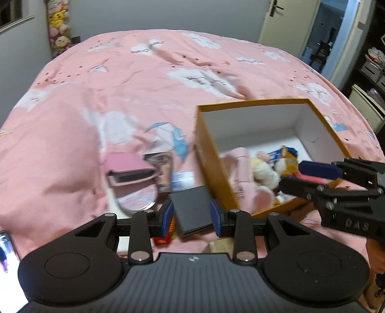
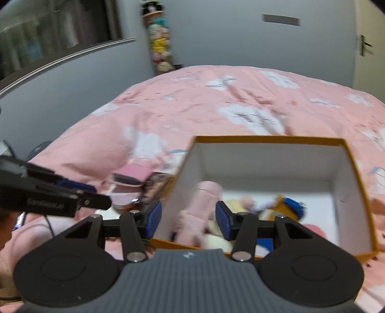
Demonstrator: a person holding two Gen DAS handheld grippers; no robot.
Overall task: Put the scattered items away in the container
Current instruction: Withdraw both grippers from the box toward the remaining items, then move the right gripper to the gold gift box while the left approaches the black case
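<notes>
My left gripper point(image 1: 191, 214) is shut on a small dark grey box point(image 1: 192, 207), held just off the near left corner of the orange container point(image 1: 209, 144). The container has white inner walls and holds a pink cloth roll point(image 2: 204, 207) and several plush toys point(image 1: 264, 173). My right gripper point(image 2: 189, 220) hangs open over the container's near edge. The pink roll lies below its pads, apart from them. In the left wrist view the right gripper point(image 1: 300, 177) reaches in over the container's right side. A pink wallet point(image 1: 130, 171), a round mirror point(image 1: 137, 199) and a photo card point(image 1: 161, 166) lie on the bed left of the container.
Everything rests on a pink bedspread point(image 1: 144, 84) with cloud prints. A red item point(image 1: 163, 238) lies under the left gripper, and a phone point(image 1: 7, 255) sits at the lower left edge. Shelves of plush toys point(image 2: 160, 48) stand at the far wall, a door point(image 1: 284, 21) at the right.
</notes>
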